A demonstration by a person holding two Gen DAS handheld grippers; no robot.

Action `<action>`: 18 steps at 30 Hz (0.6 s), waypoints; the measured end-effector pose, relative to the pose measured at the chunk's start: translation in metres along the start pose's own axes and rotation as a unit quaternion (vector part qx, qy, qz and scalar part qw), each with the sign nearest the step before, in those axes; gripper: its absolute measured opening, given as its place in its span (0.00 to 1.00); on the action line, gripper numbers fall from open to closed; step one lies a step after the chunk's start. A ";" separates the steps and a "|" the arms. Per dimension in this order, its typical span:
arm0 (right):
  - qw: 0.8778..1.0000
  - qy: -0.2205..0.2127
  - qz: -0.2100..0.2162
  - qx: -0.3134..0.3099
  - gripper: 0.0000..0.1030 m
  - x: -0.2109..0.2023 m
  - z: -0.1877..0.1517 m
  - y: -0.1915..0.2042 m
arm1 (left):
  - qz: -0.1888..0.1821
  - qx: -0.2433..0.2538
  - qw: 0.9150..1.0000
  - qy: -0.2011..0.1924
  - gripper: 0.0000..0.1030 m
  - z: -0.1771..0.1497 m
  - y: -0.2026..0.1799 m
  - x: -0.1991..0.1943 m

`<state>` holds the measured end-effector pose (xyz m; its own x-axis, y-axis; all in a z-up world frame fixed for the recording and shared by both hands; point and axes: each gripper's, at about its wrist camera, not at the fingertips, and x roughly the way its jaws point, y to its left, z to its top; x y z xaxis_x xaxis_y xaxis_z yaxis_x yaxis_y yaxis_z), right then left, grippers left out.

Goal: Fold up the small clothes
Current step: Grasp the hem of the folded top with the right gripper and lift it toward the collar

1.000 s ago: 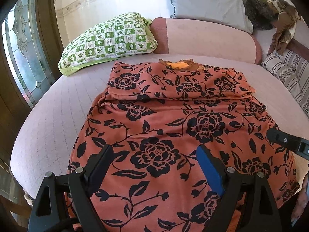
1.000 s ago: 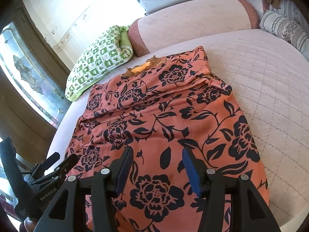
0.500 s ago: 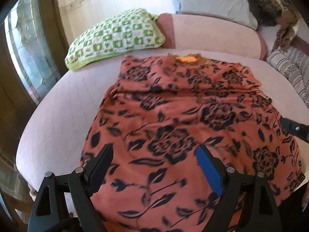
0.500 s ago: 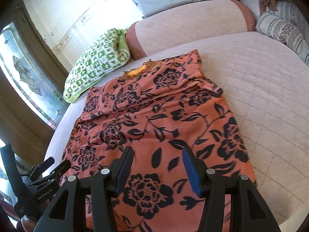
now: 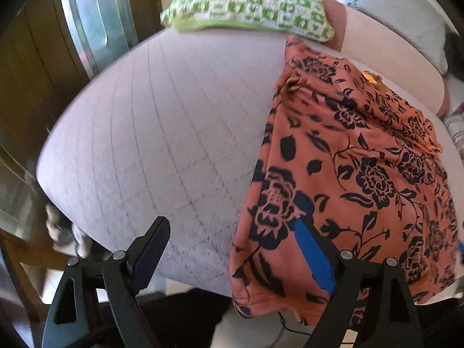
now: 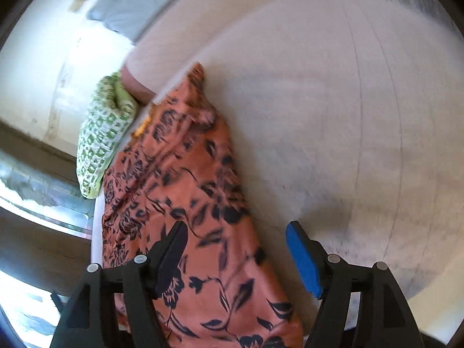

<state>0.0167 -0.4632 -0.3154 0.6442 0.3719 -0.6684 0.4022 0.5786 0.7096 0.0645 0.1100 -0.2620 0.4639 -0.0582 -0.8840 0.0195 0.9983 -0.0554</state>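
Orange floral garment (image 5: 348, 174) lies flat on the quilted bed (image 5: 162, 133), below the green checked pillow (image 5: 249, 3). Left gripper (image 5: 232, 258) and right gripper (image 6: 237, 258) angle down over its side edges; left jaws wide, right jaws just opened, both empty.

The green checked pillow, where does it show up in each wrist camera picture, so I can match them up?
Left wrist: the green checked pillow lies along the top edge, centre, above the pale quilted bed cover.
Right wrist: it sits at middle left, tilted, against the floral garment's far end.
Shared landmark: the orange floral garment, whose far end lies by the pillow in both.
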 end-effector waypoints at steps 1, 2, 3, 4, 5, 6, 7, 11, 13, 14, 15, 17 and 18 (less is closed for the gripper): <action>1.000 0.000 0.005 0.001 0.72 0.000 -0.001 -0.001 | -0.011 -0.005 1.000 0.008 0.85 -0.001 0.002 0.003; 1.000 0.001 0.012 -0.004 0.73 0.000 -0.002 0.000 | -0.024 -0.004 1.000 0.017 0.85 -0.002 0.002 0.006; 1.000 0.009 0.023 -0.008 0.73 0.002 -0.004 0.002 | -0.037 -0.001 0.999 0.028 0.85 -0.003 0.001 0.010; 0.999 0.024 0.039 -0.012 0.73 0.006 -0.006 0.003 | -0.048 0.002 0.998 0.035 0.79 -0.004 0.000 0.014; 0.998 0.037 0.047 -0.018 0.73 0.011 -0.009 0.006 | -0.055 0.007 0.998 0.040 0.64 -0.006 -0.002 0.017; 0.998 0.038 0.042 -0.029 0.72 0.013 -0.011 0.010 | -0.058 0.012 0.997 0.045 0.56 -0.008 -0.005 0.020; 0.998 0.038 0.037 -0.043 0.70 0.013 -0.013 0.013 | -0.051 0.020 0.998 0.042 0.54 -0.009 -0.008 0.022; 0.990 0.084 0.092 -0.060 0.29 0.025 -0.022 0.027 | -0.069 0.027 0.997 0.030 0.29 -0.009 -0.010 0.017; 0.990 0.077 0.063 -0.096 0.29 0.026 -0.028 0.038 | -0.078 0.016 0.996 0.034 0.29 -0.007 -0.008 0.019; 0.990 0.074 0.057 -0.103 0.29 0.026 -0.030 0.041 | -0.080 0.011 0.996 0.035 0.29 -0.006 -0.006 0.020; 0.990 0.073 0.054 -0.105 0.29 0.026 -0.030 0.042 | -0.077 0.009 0.996 0.034 0.31 -0.005 -0.005 0.020; 0.992 0.076 0.057 -0.088 0.30 0.027 -0.028 0.038 | -0.061 0.013 0.998 0.029 0.52 -0.003 -0.004 0.020; 0.992 0.078 0.062 -0.074 0.30 0.028 -0.027 0.034 | -0.046 0.015 0.999 0.025 0.58 -0.002 -0.005 0.020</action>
<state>0.0310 -0.4138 -0.3156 0.5700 0.5475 -0.6126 0.2194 0.6170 0.7557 0.0720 0.1043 -0.2804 0.4145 -0.1484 -0.8978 0.0863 0.9886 -0.1235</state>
